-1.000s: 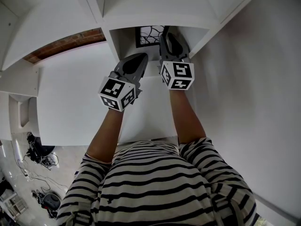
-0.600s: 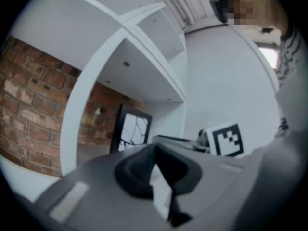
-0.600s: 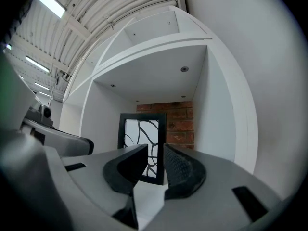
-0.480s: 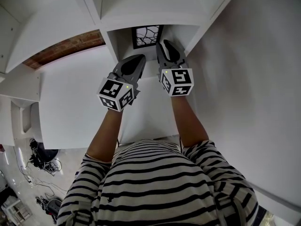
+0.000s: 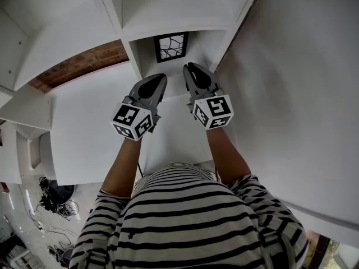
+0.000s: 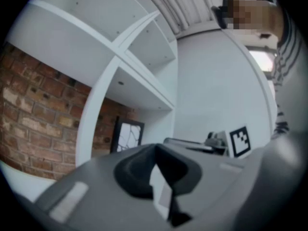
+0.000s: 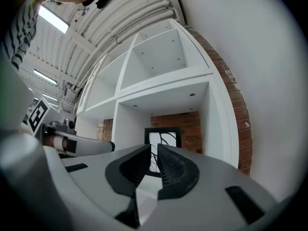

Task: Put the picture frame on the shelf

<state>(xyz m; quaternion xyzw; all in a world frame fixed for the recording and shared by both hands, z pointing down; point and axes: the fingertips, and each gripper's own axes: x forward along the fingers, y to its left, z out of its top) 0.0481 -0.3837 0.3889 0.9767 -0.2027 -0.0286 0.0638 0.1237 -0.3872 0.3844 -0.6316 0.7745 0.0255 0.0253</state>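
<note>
The picture frame (image 5: 171, 46), black-edged with a white panel crossed by dark branching lines, stands upright at the back of a white shelf compartment (image 5: 147, 54). It also shows in the left gripper view (image 6: 126, 134) and, partly behind the jaws, in the right gripper view (image 7: 171, 136). My left gripper (image 5: 159, 78) hovers in front of the compartment, shut and empty. To its right, my right gripper (image 5: 190, 68) is level with it, jaws together and holding nothing. Both are clear of the frame.
The white shelf unit (image 5: 168, 7) has several open compartments, with a brick wall (image 5: 78, 60) behind it. A white wall (image 5: 291, 94) runs close along the right. A white top (image 5: 168, 136) lies under the grippers. Cables lie on the floor (image 5: 50, 192) at lower left.
Both grippers have drawn back out of the compartment toward the person. The right gripper, close against the frame before, is now clear of it. The frame stays on the shelf.
</note>
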